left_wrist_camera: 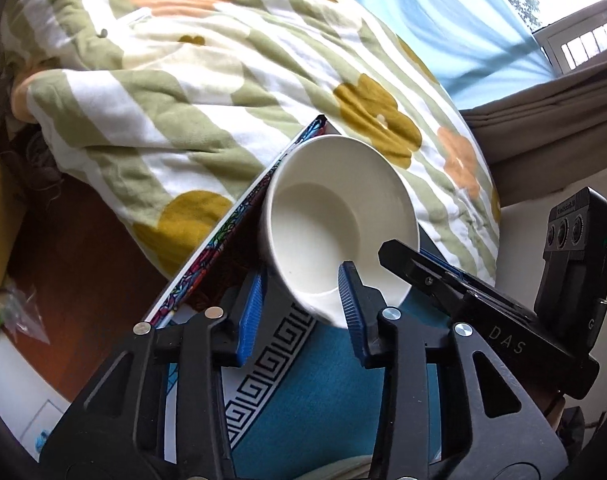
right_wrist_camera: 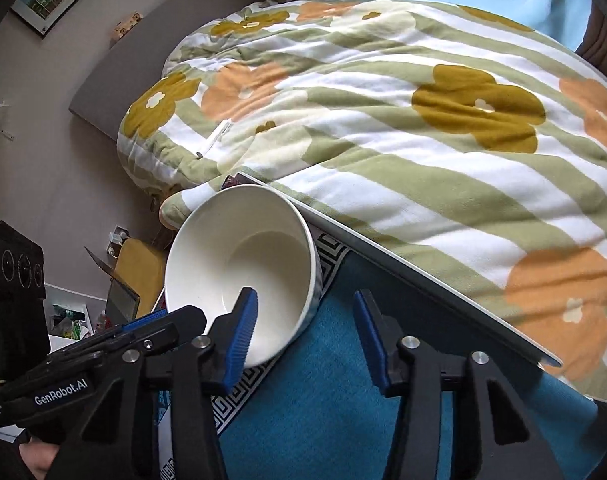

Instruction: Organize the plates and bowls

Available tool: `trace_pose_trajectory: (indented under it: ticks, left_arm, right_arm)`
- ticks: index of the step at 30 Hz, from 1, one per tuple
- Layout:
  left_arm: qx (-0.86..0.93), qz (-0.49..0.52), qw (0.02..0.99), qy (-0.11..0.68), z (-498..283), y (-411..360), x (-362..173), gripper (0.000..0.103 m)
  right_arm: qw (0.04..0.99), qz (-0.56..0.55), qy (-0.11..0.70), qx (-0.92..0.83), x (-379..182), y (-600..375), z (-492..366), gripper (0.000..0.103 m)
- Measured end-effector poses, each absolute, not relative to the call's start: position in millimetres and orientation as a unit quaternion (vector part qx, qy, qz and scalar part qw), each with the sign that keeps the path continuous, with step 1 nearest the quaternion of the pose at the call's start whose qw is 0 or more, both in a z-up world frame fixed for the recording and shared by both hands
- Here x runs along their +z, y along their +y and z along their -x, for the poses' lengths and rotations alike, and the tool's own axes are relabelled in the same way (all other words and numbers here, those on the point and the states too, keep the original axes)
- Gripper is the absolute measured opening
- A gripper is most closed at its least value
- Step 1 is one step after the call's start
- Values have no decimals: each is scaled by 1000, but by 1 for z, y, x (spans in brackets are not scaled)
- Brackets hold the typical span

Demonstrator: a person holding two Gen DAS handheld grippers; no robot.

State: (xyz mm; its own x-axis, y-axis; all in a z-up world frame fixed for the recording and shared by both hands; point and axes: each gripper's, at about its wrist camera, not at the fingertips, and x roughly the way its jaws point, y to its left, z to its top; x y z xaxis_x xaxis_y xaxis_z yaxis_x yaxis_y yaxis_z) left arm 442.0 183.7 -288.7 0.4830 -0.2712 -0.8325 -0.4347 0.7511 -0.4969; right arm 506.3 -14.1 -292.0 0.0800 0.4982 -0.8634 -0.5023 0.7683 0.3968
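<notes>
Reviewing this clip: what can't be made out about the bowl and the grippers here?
- What props up the tilted white ceramic bowl: in both wrist views its own body hides the underside.
- Whether the left gripper clamps the bowl: in the left wrist view one blue pad covers the rim.
- What the pale object at the bottom is: in the left wrist view the frame edge and the gripper cut it off.

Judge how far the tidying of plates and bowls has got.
Nothing looks finished: no stack shows. In hand: the white bowl is tilted over the teal mat, the left gripper and right gripper each with one finger inside it. Left: setting it down; no plates are visible.
</notes>
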Motion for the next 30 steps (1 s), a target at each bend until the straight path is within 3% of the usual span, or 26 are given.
trace_pose_trajectory:
  ticks: [2,6,18,30]
  left_arm:
    - [63,345,787,507,-443,187,-294,21]
    - [59,354,789,498,-441,190,-299,21]
    - [62,292,812,501,-436,169,-277,21]
    - [33,231,851,471,-377,92,-188,21]
  right_arm:
    - [733,1,588,341,-298,-9,-510,32]
    - [735,8,586,340,-303,-5,-511,15]
    - [747,-8,574,336,-295,-19,-498,15]
    - [785,-23,530,320,-214,-92,-429,15]
